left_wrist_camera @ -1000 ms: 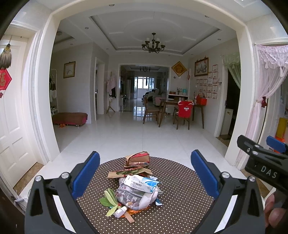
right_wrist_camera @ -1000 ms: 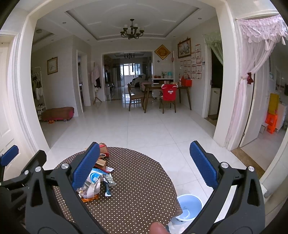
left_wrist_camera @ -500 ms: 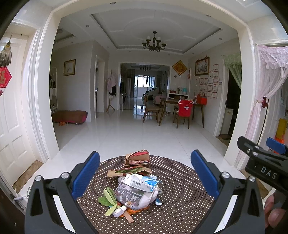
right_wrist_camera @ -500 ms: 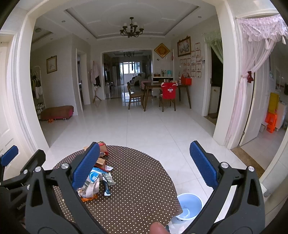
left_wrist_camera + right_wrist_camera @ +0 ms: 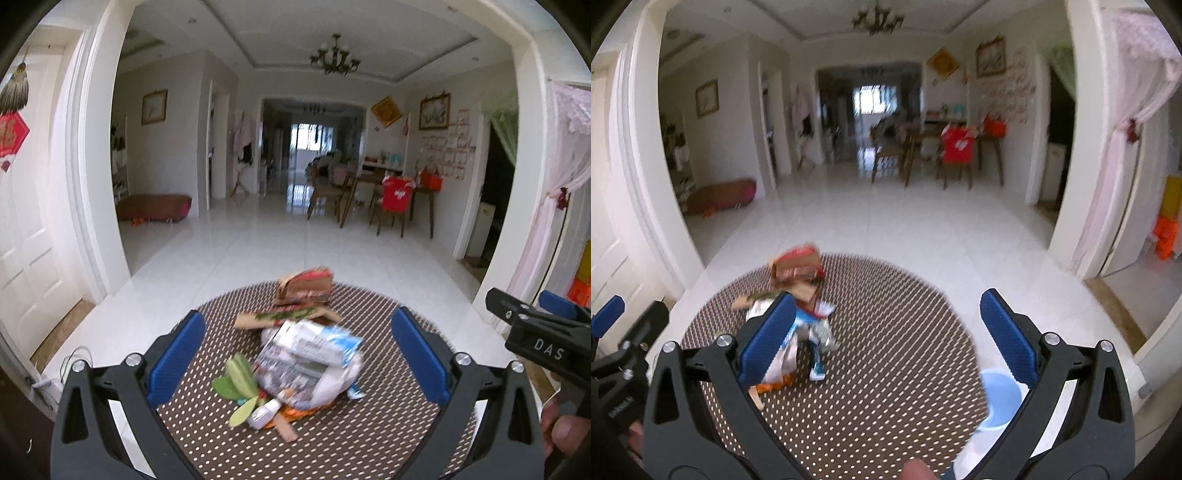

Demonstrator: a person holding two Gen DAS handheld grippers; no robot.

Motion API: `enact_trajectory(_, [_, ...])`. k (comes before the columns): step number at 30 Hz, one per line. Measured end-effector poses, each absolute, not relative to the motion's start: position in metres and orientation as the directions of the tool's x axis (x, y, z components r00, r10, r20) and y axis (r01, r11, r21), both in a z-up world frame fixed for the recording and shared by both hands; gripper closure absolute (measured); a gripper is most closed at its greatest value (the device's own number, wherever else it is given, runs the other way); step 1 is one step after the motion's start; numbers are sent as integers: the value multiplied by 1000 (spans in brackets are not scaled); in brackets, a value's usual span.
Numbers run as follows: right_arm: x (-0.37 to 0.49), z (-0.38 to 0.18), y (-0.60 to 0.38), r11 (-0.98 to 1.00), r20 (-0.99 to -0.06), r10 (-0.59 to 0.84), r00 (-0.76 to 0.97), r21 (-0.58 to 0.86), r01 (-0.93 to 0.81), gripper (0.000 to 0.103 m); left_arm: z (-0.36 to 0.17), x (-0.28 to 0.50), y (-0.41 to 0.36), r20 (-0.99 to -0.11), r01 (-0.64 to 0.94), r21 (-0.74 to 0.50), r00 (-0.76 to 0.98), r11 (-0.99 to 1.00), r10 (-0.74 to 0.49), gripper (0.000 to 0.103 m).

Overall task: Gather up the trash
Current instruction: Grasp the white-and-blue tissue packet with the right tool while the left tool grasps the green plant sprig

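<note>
Now both grippers are hanging wide open above the round dotted desk (image 5: 351, 443), gripping nothing. Trash (image 5: 295, 354) is lying heaped near the desk's middle: a crumpled plastic bag, green leaves (image 5: 238, 380) and a reddish box (image 5: 306, 286). The left gripper (image 5: 295, 354) is framing it, while the right gripper (image 5: 886, 336) is sitting beside it, a blue bin (image 5: 999, 402) standing on the floor below.

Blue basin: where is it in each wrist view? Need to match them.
Left wrist: not in view.
Right wrist: blue basin on the floor at lower right, beside the table edge, partly behind the right finger of the right gripper.
Shared landmark: red chair at the far dining table.
</note>
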State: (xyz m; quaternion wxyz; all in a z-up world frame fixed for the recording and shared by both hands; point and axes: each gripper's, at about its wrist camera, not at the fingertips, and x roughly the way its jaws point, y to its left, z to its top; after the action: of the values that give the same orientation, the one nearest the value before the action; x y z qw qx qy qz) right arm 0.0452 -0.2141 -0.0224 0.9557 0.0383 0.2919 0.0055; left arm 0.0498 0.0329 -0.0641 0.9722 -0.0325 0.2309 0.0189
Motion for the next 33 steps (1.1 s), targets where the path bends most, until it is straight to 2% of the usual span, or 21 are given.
enact_trajectory(7, [91,-82,-182,985,-675,171,717,132,-111,5,-118,73,67,-555,-113,-51,829,992,66,4])
enact_trajectory(10, [105,-95,-161,972,-686,233,689,146,-183,5,-138,80,79,-592,-138,-36,801,990,90,4])
enact_trajectory(16, [125,-102,-111,930,-676,319,664,89,-356,8,-162,90,101,-643,-196,-27,754,980,133,4])
enact_trajectory(18, [131,-109,-97,912,-695,329,639,60,-405,18,-168,92,105,-654,-209,-22,743,978,144,4])
enact_trajectory(21, [141,-123,-85,902,-730,302,613,11,-431,49,-178,96,113,-671,-224,-22,726,974,152,4])
enact_trajectory(23, [149,-129,-85,890,-740,334,584,42,-454,88,-184,100,114,-684,-226,-23,715,974,149,4])
enact_trajectory(33, [133,-116,-127,891,-687,400,607,138,-431,96,-235,139,112,-741,-216,-7,656,976,140,4])
